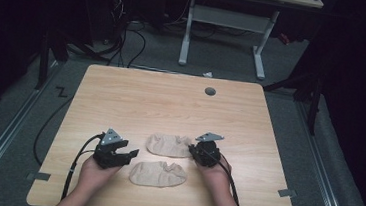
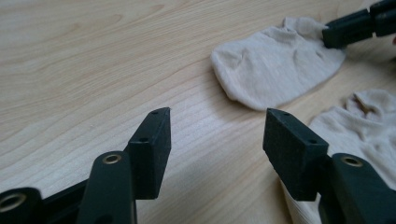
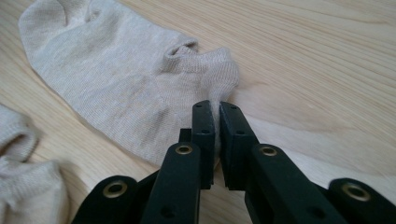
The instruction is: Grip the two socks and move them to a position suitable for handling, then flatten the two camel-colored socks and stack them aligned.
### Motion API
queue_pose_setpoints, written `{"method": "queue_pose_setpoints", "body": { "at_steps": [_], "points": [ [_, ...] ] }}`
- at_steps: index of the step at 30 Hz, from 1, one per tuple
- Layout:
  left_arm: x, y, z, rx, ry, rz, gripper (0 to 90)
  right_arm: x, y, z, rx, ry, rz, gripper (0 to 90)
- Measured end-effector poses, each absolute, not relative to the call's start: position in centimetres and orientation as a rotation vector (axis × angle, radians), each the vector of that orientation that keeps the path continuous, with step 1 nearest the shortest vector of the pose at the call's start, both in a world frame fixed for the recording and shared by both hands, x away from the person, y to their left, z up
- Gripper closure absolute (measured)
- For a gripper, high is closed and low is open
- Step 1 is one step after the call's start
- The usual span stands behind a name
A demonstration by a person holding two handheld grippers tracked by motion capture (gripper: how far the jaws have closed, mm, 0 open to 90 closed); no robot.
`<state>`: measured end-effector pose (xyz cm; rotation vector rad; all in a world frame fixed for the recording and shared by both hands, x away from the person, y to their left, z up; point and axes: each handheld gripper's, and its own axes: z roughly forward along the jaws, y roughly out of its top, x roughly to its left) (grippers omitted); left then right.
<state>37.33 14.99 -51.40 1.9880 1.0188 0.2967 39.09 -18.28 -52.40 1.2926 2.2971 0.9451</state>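
Observation:
Two beige ankle socks lie side by side on the wooden table (image 1: 171, 102). The far sock (image 1: 167, 145) (image 2: 275, 70) (image 3: 116, 79) lies flat, and my right gripper (image 1: 193, 149) (image 3: 216, 112) is shut on its heel edge, a thin fold of fabric pinched between the pads. In the left gripper view the right gripper's black jaw tip (image 2: 345, 29) rests on that same sock. The near sock (image 1: 158, 174) (image 2: 369, 121) (image 3: 23, 177) lies just in front. My left gripper (image 1: 130, 154) (image 2: 217, 140) stands open, low over bare wood to the left of the near sock, with nothing between its jaws.
A round grey cable port (image 1: 210, 91) sits near the table's far edge. Beyond the table stand a white desk frame (image 1: 228, 21) and loose cables on a grey floor. Bare wood stretches across the far half of the table.

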Motion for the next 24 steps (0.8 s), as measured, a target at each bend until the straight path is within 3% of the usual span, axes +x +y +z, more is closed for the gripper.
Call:
{"method": "queue_pose_setpoints", "body": {
  "at_steps": [4,8,15,19,24],
  "points": [
    [38.3,14.7,-52.0,1.958,1.04,0.242,45.7,39.0,-17.4,-52.4,1.284,2.298,0.933,84.9],
    [38.6,13.4,-51.7,2.025,1.001,0.312,48.0,39.0,-17.5,-52.4,1.295,2.294,0.925,79.7],
    [39.8,11.5,-52.1,2.054,1.012,0.315,54.7,38.8,-17.6,-52.3,1.316,2.303,0.932,77.9],
    [40.2,11.0,-52.6,2.07,1.035,0.309,61.3,38.6,-17.4,-52.3,1.312,2.292,0.924,78.7],
    [40.7,10.9,-53.0,2.077,1.042,0.27,78.4,38.5,-17.5,-52.5,1.311,2.288,0.94,81.5]
  ]
}}
